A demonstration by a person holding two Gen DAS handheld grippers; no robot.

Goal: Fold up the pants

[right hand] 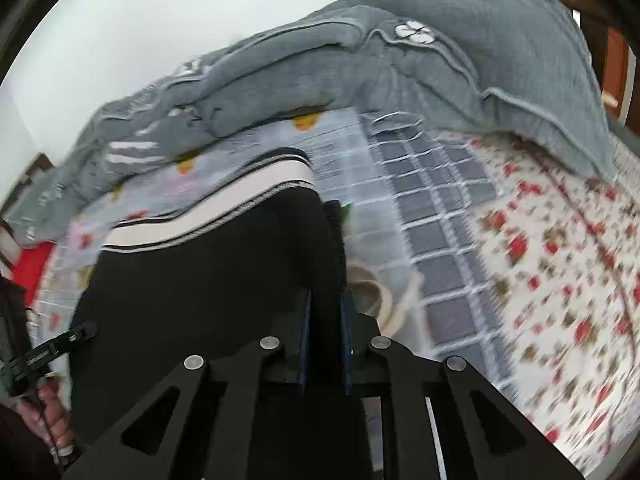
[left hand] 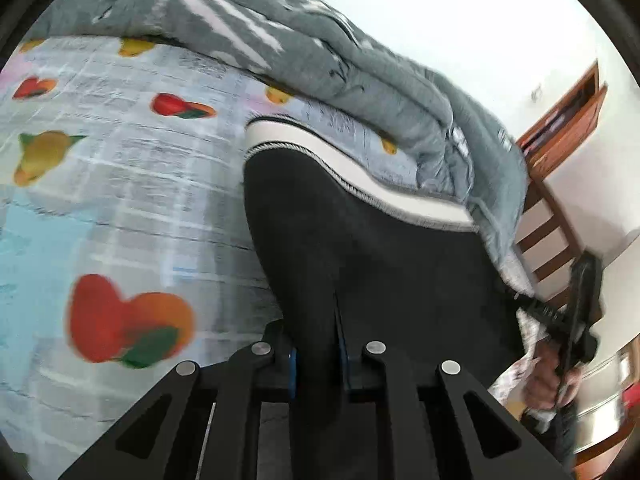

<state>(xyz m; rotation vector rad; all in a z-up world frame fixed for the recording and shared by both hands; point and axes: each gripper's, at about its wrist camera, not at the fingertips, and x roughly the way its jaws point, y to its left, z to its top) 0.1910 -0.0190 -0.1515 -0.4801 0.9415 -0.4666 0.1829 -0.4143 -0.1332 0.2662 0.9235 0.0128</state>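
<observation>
Black pants with a white, black-striped waistband hang lifted over the bed. In the left wrist view my left gripper is shut on the pants' left edge, with dark cloth pinched between the blue pads. At the right of that view is my right gripper, held in a hand. In the right wrist view the pants fill the middle, waistband on the far side. There my right gripper is shut on their right edge. My left gripper shows at the far left, with a hand below it.
The bed carries a fruit-print sheet, a grey checked cloth and a red floral sheet. A bunched grey quilt lies along the far side. Wooden furniture stands against the white wall.
</observation>
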